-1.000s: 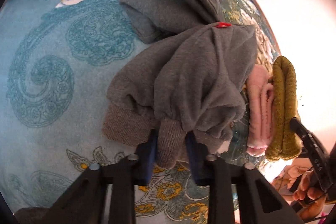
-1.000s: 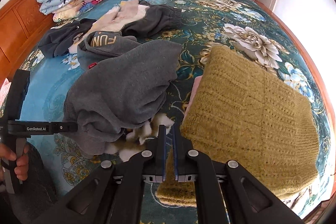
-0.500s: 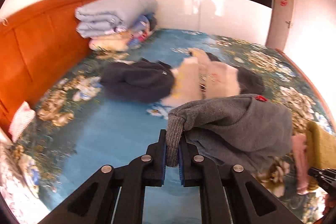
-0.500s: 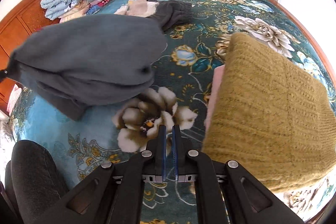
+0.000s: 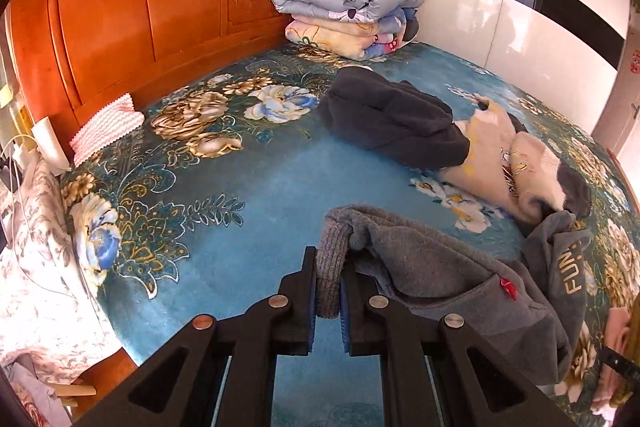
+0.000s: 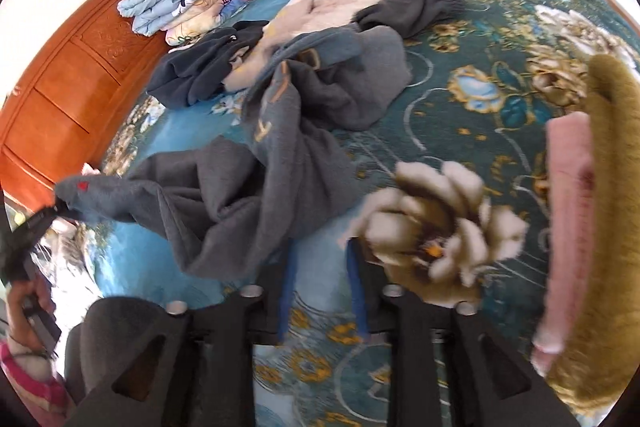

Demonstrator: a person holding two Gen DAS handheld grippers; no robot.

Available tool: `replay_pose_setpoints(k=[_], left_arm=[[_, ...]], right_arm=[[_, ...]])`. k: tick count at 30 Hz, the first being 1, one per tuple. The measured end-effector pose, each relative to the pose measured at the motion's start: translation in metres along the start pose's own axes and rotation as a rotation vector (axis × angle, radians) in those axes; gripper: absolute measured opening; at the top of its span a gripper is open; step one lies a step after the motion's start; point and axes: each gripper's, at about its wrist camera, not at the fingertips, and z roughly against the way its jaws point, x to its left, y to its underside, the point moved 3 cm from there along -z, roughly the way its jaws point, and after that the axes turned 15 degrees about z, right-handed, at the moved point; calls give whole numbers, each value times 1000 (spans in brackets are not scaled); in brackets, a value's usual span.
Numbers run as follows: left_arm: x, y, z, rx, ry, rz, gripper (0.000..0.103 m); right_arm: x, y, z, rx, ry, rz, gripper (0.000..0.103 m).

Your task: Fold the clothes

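A grey fleece sweatshirt (image 5: pixel 452 267) with yellow "FUN" lettering sprawls crumpled across the bedspread; its ribbed cuff (image 5: pixel 332 267) at nine o'clock is lifted, its body trailing toward three o'clock.

Orange wooden headboard (image 5: pixel 120 15) against white wall (image 5: pixel 500 27), daylit

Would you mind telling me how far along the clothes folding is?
Done: the mustard sweater lies folded over a pink garment. In hand: the left gripper clamps the grey sweatshirt by its cuff; the right gripper is opening, nothing between its fingers. Left: the dark garment and cream garment, unfolded.
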Motion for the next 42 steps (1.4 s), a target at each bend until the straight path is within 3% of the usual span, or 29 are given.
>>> replay_pose_setpoints(k=[5, 9, 11, 12, 13, 17, 24, 27, 28, 30, 33, 36, 39, 42], left_arm=[[13, 1, -12, 6, 27, 17, 10], [26, 0, -19, 22, 58, 60, 10], [29, -1, -21, 19, 73, 67, 10], [30, -1, -20, 14, 81, 70, 10], [31, -1, -19, 9, 89, 73, 10], [36, -6, -4, -56, 141, 90, 10], [50, -23, 47, -238, 238, 128, 10], [55, -25, 49, -244, 236, 136, 10], [57, -23, 43, -219, 230, 141, 10], [54, -16, 28, -173, 199, 123, 10], [49, -4, 7, -103, 158, 95, 10], [44, 2, 7, -95, 156, 79, 10], [41, 4, 10, -107, 151, 77, 10], [41, 5, 7, -97, 140, 85, 10]], right_arm=[[11, -34, -37, 1, -17, -37, 36], [4, -51, -68, 55, 0, -107, 36], [1, -54, -78, 80, -24, -168, 21], [0, -56, -78, 89, -23, -185, 3], [0, -57, -78, 97, -22, -201, 3], [-1, -71, -34, -14, -3, -200, 3], [2, -73, 104, -289, 10, -174, 3], [10, -58, 138, -346, -5, -134, 3], [10, -51, 137, -330, -9, -131, 3], [6, -32, 112, -216, -22, -144, 3], [-5, 10, 53, 20, 1, -200, 3], [-11, 53, 18, 162, 12, -242, 5], [-10, 56, 22, 186, 15, -211, 6], [-13, 44, 37, 151, 43, -168, 19]])
